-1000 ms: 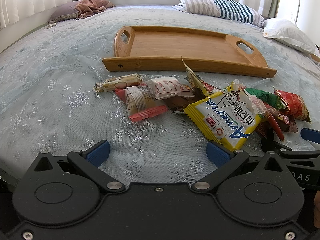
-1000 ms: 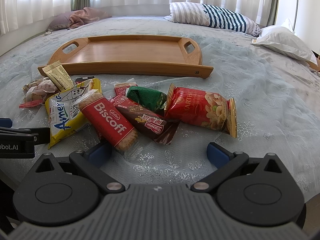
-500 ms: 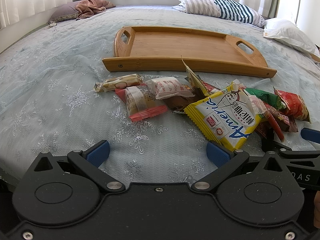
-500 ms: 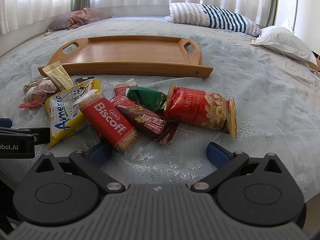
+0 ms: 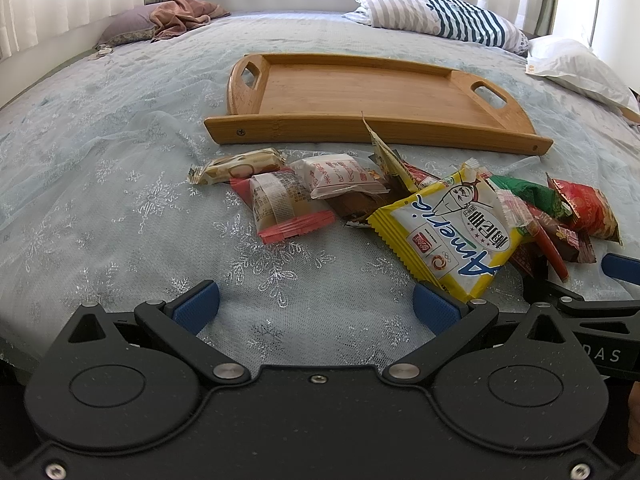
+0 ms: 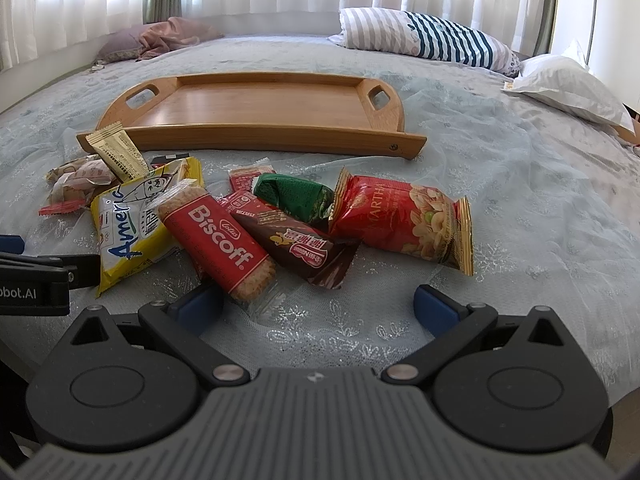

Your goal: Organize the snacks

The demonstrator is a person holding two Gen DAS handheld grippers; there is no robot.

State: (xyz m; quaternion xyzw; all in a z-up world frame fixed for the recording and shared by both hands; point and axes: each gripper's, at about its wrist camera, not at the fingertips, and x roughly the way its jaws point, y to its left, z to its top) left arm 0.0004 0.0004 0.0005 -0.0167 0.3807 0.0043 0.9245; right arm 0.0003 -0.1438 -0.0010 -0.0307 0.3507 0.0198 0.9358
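Holding both tools low over the bedspread, you have the left gripper and right gripper spread wide, gripping nothing; the snack pile lies loose just before the bare wooden tray, with the Biscoff pack nearest your right fingers

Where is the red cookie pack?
In the right wrist view, the red cookie pack lies on the bed, between the yellow bag and the brown bar, overlapping both.
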